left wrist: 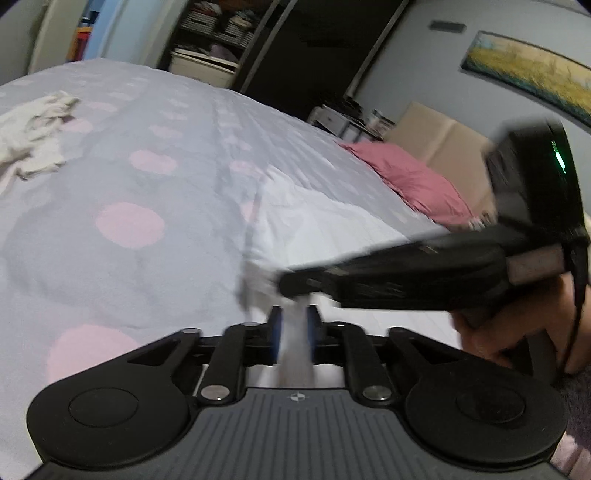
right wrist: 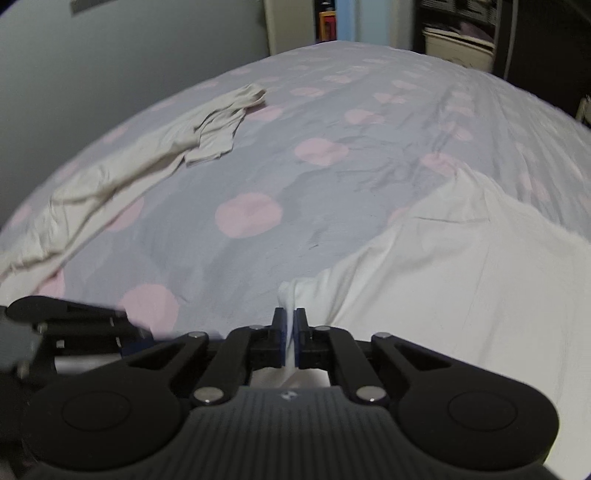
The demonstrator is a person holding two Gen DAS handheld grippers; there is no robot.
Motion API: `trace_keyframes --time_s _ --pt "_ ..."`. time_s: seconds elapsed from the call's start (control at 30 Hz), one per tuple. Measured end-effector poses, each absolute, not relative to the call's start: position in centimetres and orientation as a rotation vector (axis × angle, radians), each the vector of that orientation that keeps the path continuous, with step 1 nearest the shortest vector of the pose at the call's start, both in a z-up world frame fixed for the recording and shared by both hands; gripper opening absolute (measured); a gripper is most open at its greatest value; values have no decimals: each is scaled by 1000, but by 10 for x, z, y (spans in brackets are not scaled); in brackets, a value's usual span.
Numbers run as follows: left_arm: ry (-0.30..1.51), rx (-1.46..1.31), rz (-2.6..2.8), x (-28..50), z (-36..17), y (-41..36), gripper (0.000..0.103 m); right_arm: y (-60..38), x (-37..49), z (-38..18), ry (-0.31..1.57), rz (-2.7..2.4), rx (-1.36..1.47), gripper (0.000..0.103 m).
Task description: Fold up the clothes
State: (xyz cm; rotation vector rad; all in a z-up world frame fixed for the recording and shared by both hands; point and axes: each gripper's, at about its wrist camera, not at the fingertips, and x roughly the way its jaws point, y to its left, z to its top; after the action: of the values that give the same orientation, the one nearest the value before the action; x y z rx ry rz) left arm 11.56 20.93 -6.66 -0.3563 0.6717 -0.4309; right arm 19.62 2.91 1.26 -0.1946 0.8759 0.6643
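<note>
On the bed, the left tongs and right tongs each pinch the near edge of the white garment; carry both corners level and taut, I judge, so the fold lands square.

Dotted bed with white garment, beige garment

A lilac bedspread dotted with pink circles covers the bed. At two o'clock in the left wrist view lies a pink pillow, with a tan headboard just behind it. A yellow landscape painting hangs on the wall at one o'clock. Open wardrobe shelves stand at twelve o'clock.
</note>
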Motion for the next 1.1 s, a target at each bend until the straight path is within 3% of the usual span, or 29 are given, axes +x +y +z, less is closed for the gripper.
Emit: trace_keyframes --time_s 0.17,0.3,0.57,0.63,0.87,0.93,0.97,1.1 --pt "726 -298 -427 134 -74 216 19 11 199 14 885 658 -42 4" --pt "703 -140 -532 137 -72 193 41 3 200 14 891 650 32 4" --pt "698 25 -503 138 -83 173 40 -1 203 16 892 661 64 2" --pt "695 31 -473 140 -82 170 35 -1 202 16 890 663 59 2" --pt "696 -16 -451 154 -80 166 34 -4 203 17 888 650 69 2" --pt "707 -25 -438 160 -82 167 18 -3 204 17 893 654 73 2" --pt "717 -32 -419 163 -82 169 2 -3 204 16 894 657 71 2" --pt "732 -129 -389 174 -83 196 2 -1 203 17 894 684 71 6"
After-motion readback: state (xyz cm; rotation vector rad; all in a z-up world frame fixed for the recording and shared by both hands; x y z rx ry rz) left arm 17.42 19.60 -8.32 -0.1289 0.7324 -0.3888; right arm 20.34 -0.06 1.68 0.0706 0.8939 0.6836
